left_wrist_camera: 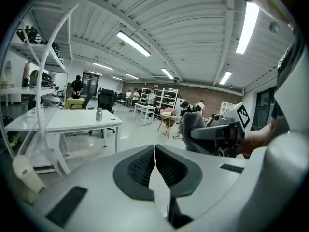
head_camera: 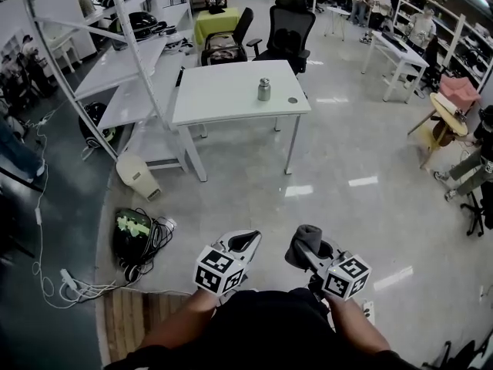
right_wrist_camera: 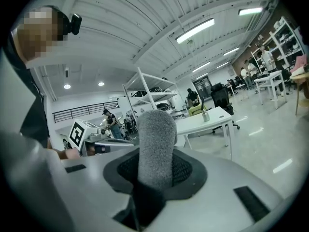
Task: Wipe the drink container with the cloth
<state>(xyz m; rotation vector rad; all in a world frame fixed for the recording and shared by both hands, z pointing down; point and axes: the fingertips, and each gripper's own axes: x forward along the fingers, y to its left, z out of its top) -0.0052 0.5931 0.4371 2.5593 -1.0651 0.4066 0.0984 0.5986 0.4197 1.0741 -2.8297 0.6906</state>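
Drink container [head_camera: 264,89]: small metal bottle, upright, long axis vertical, right of the middle of the white table [head_camera: 216,91]; a small dark disc [head_camera: 292,100] near it on the tabletop, not touching, too small to name. Between table and person, a wide stretch of floor [head_camera: 331,160]; so well apart from both grippers, out of reach from here. From the head view, straight ahead, roughly on the line between the two grippers, a shade toward the left one's side; no real difference in distance between the hands.

Cloth [right_wrist_camera: 155,144]: grey, fuzzy, rolled into a thick wad, standing up out of the right gripper [head_camera: 310,250], clamped between its jaws; in the right gripper view, container far off and to the right of the cloth. Left gripper [left_wrist_camera: 155,154]: jaws pressed together, nothing between them; in the left gripper view, container far off and to the left of the jaw line. Both grippers low, close in front of the body, side by side, toed in slightly toward each other.

Judged step: approach not yet made; walk up to the table first, then probably left gripper to steady the upright body and right to bring the cloth against its side; some risk of tipping so tall and light a thing if wiped unsteadied.
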